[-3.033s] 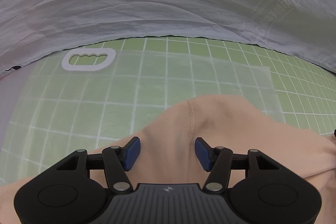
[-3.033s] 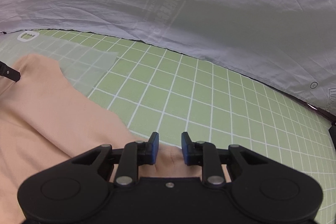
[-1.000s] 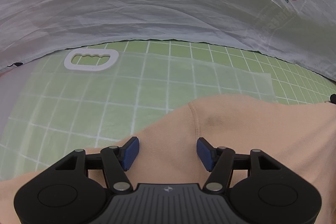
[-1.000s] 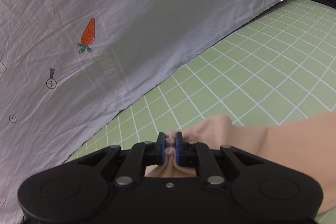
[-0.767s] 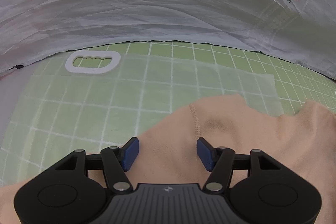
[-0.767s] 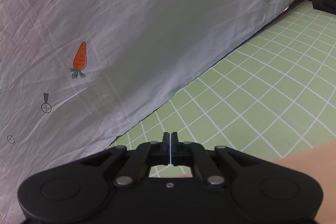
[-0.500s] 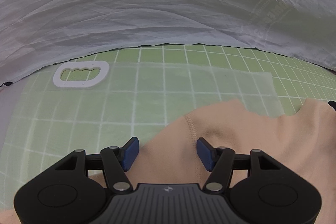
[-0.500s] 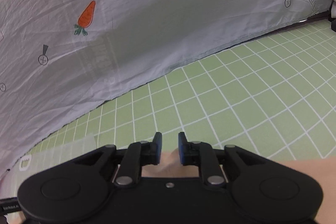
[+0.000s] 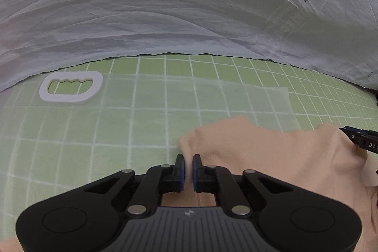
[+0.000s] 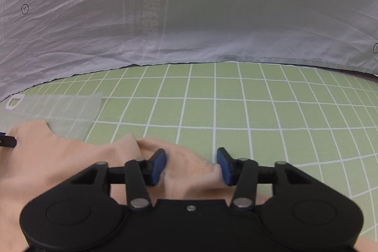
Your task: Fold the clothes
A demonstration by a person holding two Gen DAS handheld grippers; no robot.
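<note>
Where the mat [image 10: 236,110] meets the sheet [image 10: 212,15] hung behind it, the scene reads as half a second back; all change is lower, on the garment [image 9: 283,157]. Landmark: the mat.

- Garment, peach knit, lies on the near part of the mat, its far left edge overlapping the board [image 9: 165,96], a translucent sheet flat on the mat with a white handle cutout [image 9: 70,89] at its far left corner. Since half a second ago the left edge has bunched into a raised ridge instead of lying flat.
- Left gripper [image 9: 187,171]: jaws were wide apart half a second ago, now nearly shut, pinching that ridge between the blue pads. Cloth runs right between them. Grip looks taken.
- Right gripper [image 10: 191,164]: clamped shut a second ago, jaws since let out to a middling gap. Now low over the garment's right edge, a fold of cloth lying between the pads; the pads seem to brush it, no squeeze visible.

Reading: left corner secured, right corner not yet. Likely the right needs to close before any lift or fold-over; lifting on one pinch alone could drag the garment askew across the mat.
</note>
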